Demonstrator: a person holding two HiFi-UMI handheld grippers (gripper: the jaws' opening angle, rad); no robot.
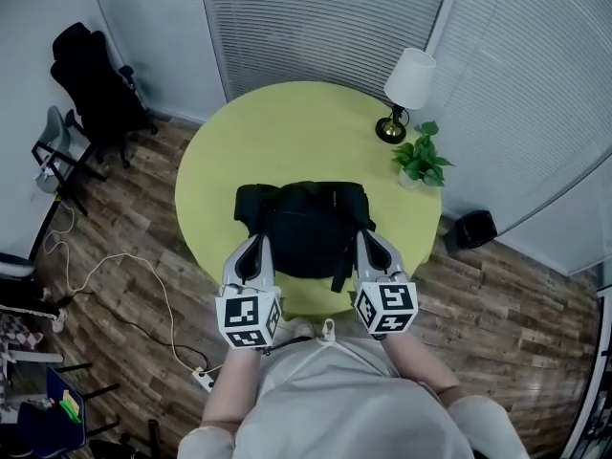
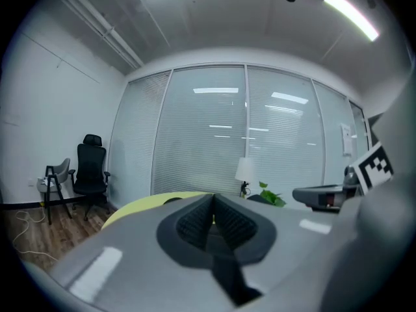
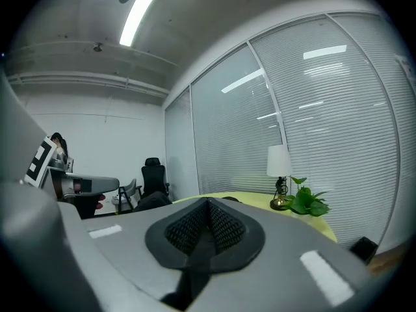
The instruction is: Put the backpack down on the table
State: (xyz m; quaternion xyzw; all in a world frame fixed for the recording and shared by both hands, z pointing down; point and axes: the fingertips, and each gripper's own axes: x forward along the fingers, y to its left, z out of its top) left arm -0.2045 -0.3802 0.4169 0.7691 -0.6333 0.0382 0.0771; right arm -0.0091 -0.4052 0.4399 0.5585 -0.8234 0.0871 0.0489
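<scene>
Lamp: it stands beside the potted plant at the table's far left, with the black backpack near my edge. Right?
No. The lamp stands beside the potted plant at the far right of the table, not the left; the head view shows it. The black backpack is near your edge.

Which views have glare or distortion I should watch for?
Head view: even light, sharp, but the black backpack shows little detail on the table. Left gripper view: fisheye bending, ceiling light flares. Right gripper view: same bending, bright ceiling strip, lamp clear.
</scene>
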